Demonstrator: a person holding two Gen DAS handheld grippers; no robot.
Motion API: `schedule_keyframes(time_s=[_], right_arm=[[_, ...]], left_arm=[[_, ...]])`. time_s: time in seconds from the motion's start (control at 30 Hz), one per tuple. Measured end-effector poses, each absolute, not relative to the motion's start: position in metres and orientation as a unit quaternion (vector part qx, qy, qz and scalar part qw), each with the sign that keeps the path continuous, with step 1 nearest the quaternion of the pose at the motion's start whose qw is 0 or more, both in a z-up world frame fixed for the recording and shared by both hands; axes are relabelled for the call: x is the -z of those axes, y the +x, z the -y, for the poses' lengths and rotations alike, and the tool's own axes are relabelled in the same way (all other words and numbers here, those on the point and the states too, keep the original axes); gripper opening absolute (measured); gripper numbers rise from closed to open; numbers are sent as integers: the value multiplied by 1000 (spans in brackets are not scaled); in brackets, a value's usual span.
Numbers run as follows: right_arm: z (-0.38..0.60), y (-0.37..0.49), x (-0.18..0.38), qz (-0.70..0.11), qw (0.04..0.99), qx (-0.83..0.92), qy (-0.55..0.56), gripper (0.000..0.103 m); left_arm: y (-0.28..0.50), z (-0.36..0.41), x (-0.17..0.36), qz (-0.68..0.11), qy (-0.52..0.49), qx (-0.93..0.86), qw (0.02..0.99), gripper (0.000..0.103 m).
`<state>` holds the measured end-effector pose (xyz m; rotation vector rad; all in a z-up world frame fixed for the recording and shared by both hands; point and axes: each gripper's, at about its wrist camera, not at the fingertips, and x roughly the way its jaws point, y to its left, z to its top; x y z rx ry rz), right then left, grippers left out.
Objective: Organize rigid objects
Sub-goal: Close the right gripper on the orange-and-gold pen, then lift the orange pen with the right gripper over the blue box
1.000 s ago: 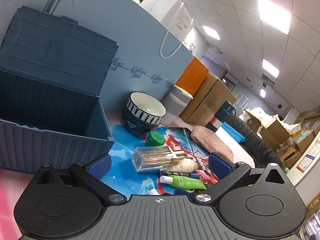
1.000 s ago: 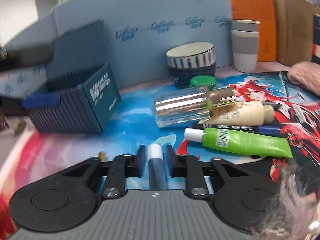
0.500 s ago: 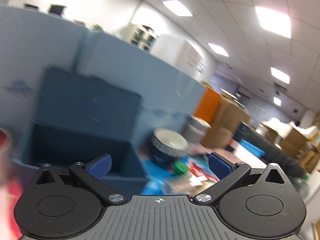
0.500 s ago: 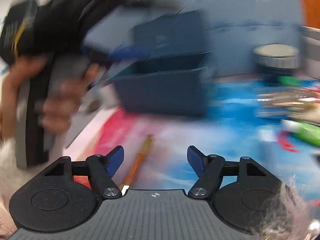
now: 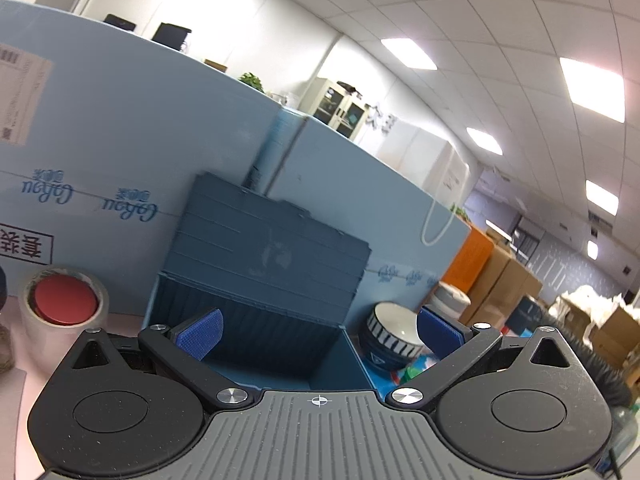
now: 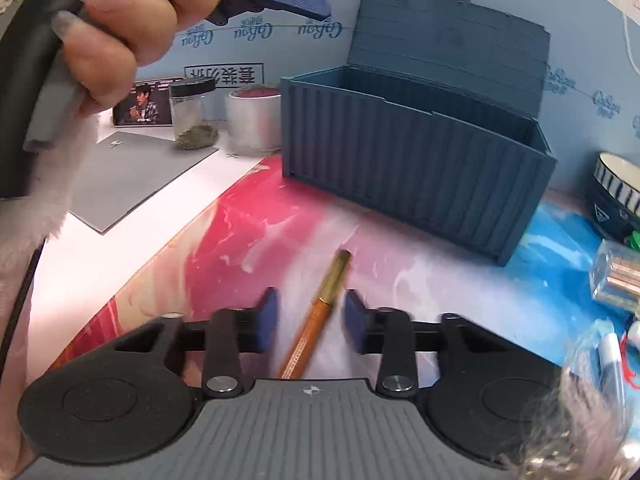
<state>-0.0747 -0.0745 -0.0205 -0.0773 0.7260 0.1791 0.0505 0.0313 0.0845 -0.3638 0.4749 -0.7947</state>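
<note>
An orange pen with a gold cap (image 6: 326,296) lies on the red and white part of the mat. My right gripper (image 6: 310,318) hangs over it with a pad on each side. The jaws are closing, and a gap still shows between each pad and the pen. Behind the pen stands the dark blue container box (image 6: 400,176) with its lid up. My left gripper (image 5: 319,334) is open and empty, aimed at that box (image 5: 260,256). A hand (image 6: 132,20) carries it at the top left of the right wrist view.
A striped bowl (image 6: 616,188), a clear bottle (image 6: 616,276) and tubes lie right of the box. Left of it stand a metal tin (image 6: 254,120), a glass jar (image 6: 192,116), a phone (image 6: 142,106) and a flat grey laptop (image 6: 132,176). A blue cardboard wall closes off the back.
The right gripper let go of a white-capped tube, swung left and now straddles the pen with narrower jaws. The left gripper swung left and tilted up, from the toiletries toward the box.
</note>
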Motion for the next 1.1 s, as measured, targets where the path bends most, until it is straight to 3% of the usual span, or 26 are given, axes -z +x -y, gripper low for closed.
schedule_keyframes(time_s=[0.23,0.77,1.1], right_arm=[[95,-70,5,-353,929,-106,42,11],[143,-75,-85,-124,990,-38,53,11],[152,-21,-80,-19,999,-37,-9,11]], left_arm=[[62,-48,-81,-231,-204,369,877,103],[96,-70,-55,-275,-235,298,883,103],[106,-63,-40,-299,-237,292,877,103]])
